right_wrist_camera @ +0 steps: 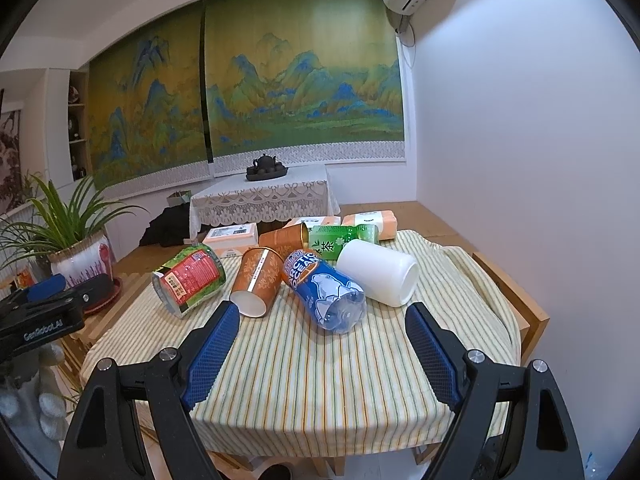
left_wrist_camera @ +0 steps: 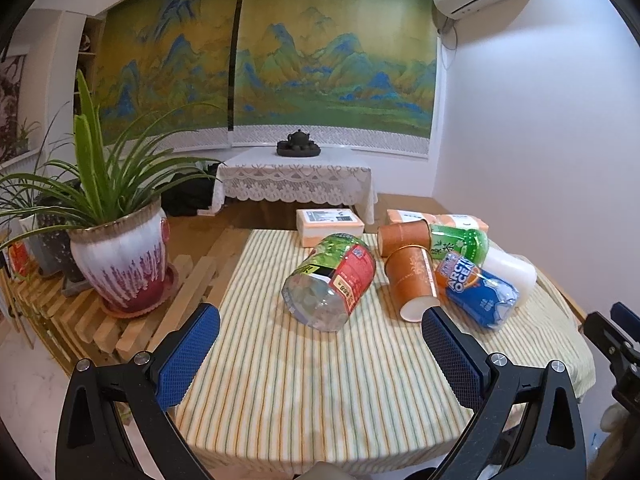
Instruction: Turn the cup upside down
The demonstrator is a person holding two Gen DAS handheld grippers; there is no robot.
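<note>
An orange paper cup [left_wrist_camera: 414, 282] [right_wrist_camera: 256, 280] lies on its side on the striped cloth, its white mouth toward me. A second orange cup [left_wrist_camera: 402, 236] [right_wrist_camera: 284, 236] lies on its side behind it. A white cup [right_wrist_camera: 378, 272] [left_wrist_camera: 512, 270] lies on its side at the right. My left gripper [left_wrist_camera: 320, 354] is open and empty, short of the cups. My right gripper [right_wrist_camera: 322, 356] is open and empty, just short of the near orange cup and the blue can. The left gripper also shows in the right wrist view [right_wrist_camera: 52, 300], the right gripper in the left wrist view [left_wrist_camera: 616, 336].
A blue Arctic Ocean can [right_wrist_camera: 326, 292] [left_wrist_camera: 476, 292], a red-green labelled bottle [left_wrist_camera: 330, 280] [right_wrist_camera: 188, 276] and a green tea bottle [right_wrist_camera: 340, 240] [left_wrist_camera: 460, 242] lie among the cups. Tissue packs [left_wrist_camera: 330, 224] sit behind. A potted plant [left_wrist_camera: 120, 264] stands left. The table's striped cloth [left_wrist_camera: 320, 380] has a round front edge.
</note>
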